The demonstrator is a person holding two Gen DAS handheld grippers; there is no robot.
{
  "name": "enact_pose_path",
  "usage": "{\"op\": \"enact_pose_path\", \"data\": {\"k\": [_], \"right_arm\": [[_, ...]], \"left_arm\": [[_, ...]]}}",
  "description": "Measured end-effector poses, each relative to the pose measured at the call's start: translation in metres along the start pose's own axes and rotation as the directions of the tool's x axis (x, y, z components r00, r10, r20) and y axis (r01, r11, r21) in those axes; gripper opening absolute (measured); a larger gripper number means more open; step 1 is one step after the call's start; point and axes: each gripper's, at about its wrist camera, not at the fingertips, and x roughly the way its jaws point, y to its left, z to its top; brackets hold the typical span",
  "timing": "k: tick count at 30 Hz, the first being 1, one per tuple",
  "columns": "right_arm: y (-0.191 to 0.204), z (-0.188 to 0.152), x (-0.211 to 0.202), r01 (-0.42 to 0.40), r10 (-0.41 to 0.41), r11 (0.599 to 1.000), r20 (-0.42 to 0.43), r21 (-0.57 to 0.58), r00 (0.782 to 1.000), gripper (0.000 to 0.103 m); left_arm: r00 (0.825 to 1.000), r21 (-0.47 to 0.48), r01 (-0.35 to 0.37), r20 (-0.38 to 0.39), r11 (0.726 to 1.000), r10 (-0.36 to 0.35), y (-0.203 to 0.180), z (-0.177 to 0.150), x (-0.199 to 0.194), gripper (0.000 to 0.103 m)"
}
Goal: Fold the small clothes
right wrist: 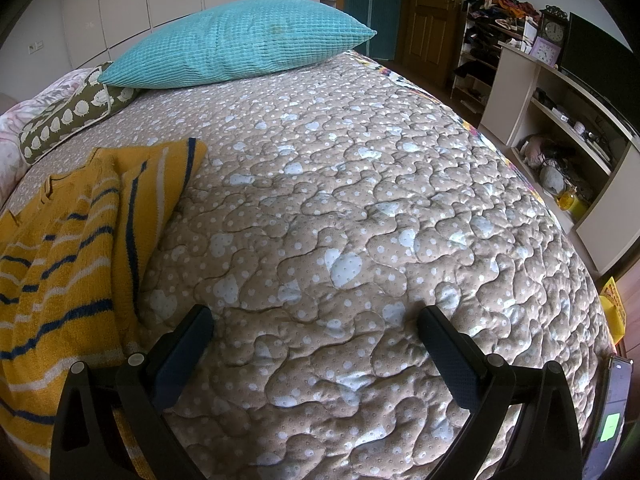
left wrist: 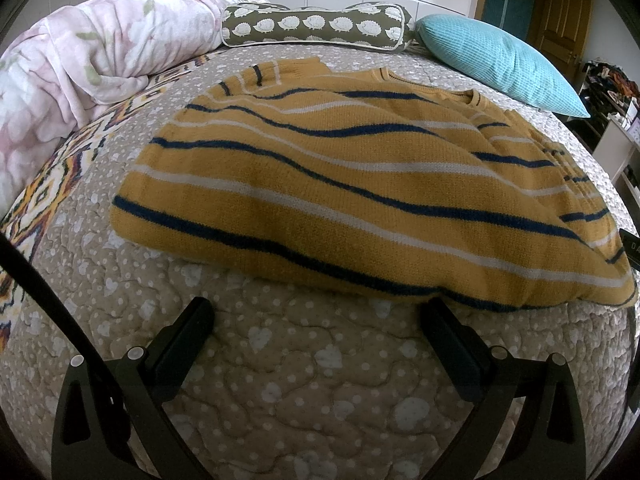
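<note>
A mustard-yellow knit sweater [left wrist: 340,184] with navy and white stripes lies flat on the quilted bedspread [left wrist: 300,380], its sleeves laid in over the body. My left gripper [left wrist: 318,312] hovers open just in front of the sweater's near hem, nothing between its fingers; the right fingertip is close to the hem edge. In the right wrist view the same sweater [right wrist: 68,240] fills the left side. My right gripper [right wrist: 316,320] stands open over bare bedspread [right wrist: 360,200] to the right of the sweater, holding nothing.
At the head of the bed lie a teal pillow [left wrist: 504,60], a green hedgehog-print bolster [left wrist: 316,24] and a bunched floral duvet [left wrist: 80,72]. A shelf unit [right wrist: 560,120] with clocks and clutter stands right of the bed. A phone [right wrist: 614,408] sits near the right edge.
</note>
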Motion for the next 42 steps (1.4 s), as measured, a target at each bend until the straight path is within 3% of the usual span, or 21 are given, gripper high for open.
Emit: {"op": "enact_pose_path", "data": {"k": [42], "right_arm": [[-0.0006,0.0005,0.0007,0.0,0.0,1.0,0.0,-0.001,1.0,0.103]], "left_arm": [[1.0,0.004,-0.01,-0.003,1.0,0.01,-0.0003,0.0045,-0.0025,0.103]]}}
